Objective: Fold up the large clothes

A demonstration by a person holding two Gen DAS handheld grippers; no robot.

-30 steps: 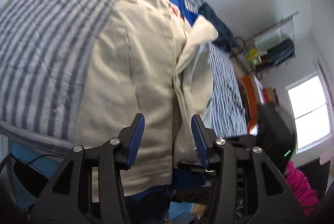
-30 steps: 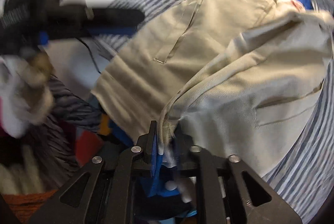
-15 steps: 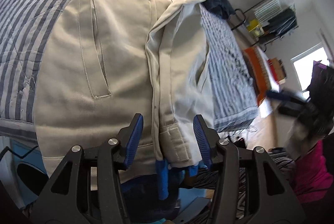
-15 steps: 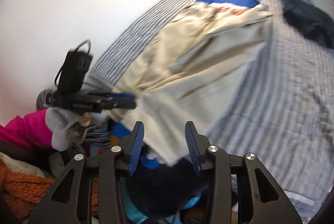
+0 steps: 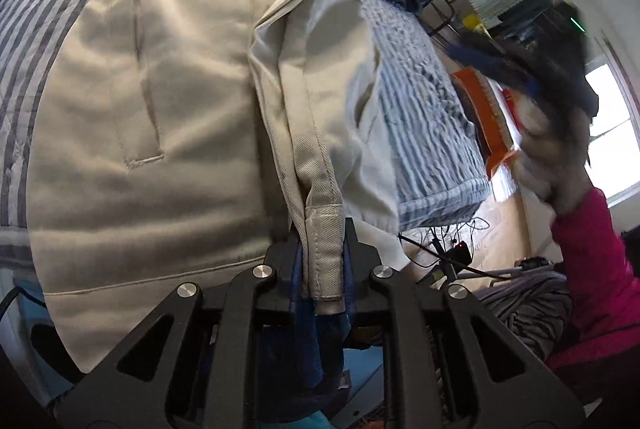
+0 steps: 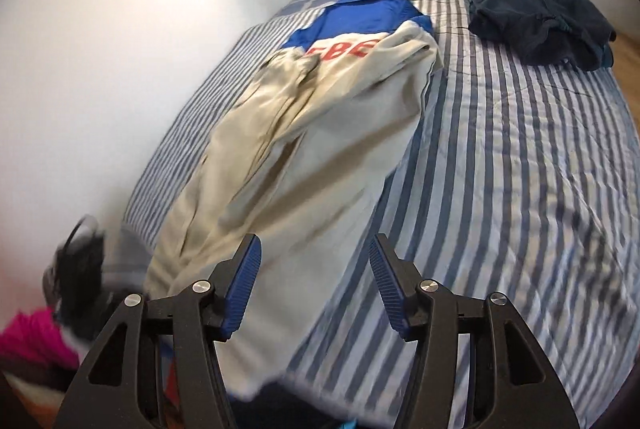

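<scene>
L tool just closed, pinching beige twill jacket hem; R tool just widened, nothing between pads.

Each handheld tool is built of matte black angular arms with triangular cut-outs, joined by round silver screw heads. The left tool and the right tool both carry ribbed blue pads on the inner faces of their fingers. The person wears a bright pink sleeve.
</scene>
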